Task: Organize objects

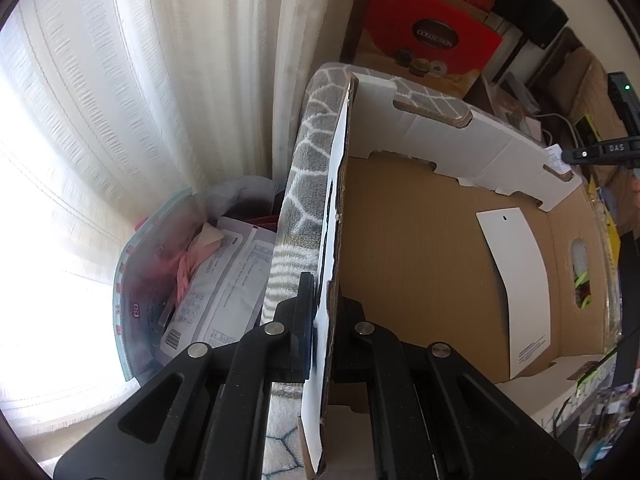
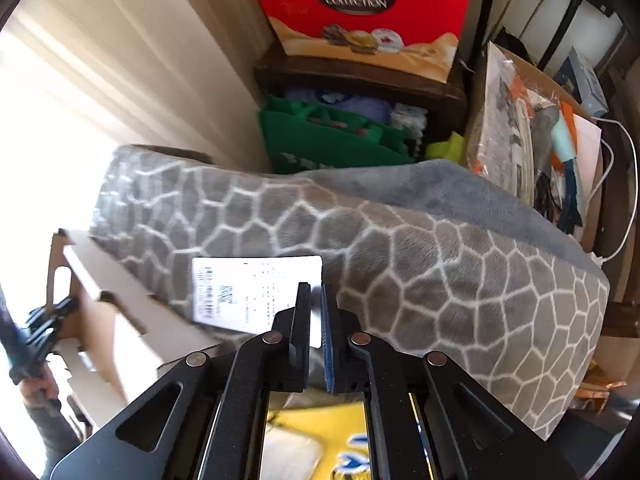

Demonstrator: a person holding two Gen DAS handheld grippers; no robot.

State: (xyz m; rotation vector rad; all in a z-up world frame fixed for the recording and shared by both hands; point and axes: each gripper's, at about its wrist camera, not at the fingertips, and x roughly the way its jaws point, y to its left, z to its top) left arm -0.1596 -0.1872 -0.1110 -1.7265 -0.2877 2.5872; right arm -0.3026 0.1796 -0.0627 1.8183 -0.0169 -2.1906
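1. Black left gripper (image 1: 325,320) fills the bottom of the left wrist view, its two fingers clenched on the upright side flap (image 1: 334,216) of an open cardboard box (image 1: 416,264); the flap is white outside and brown inside, and stands edge-on between the pads.
2. Inside the box, on its brown floor, lies one white card (image 1: 520,280) with a small hole near its top edge and fine print at its lower end.
3. Along the box's far side runs a white flap with cut-out notches (image 1: 460,140).
4. Black right gripper (image 2: 316,312) fills the bottom of the right wrist view, pinched shut on a white printed label (image 2: 248,288) bearing barcodes and small text.
5. That label lies against a grey plush blanket (image 2: 360,240) patterned with white cell-like lines, which presses against the outside of the box.
6. In the left wrist view the right gripper's tip shows at the box's far right corner, by the label.
7. Left of the box, a clear bag (image 1: 160,272) holds printed packets and pink fabric, in front of pale curtains (image 1: 120,100).
8. Behind the blanket stand a green bag (image 2: 320,144), a dark wooden shelf (image 2: 360,80) and a red chocolate box reading "COLLECTION" (image 2: 360,12).
9. A sleeved hand (image 2: 36,384) holds the left gripper at the left edge of the right wrist view.
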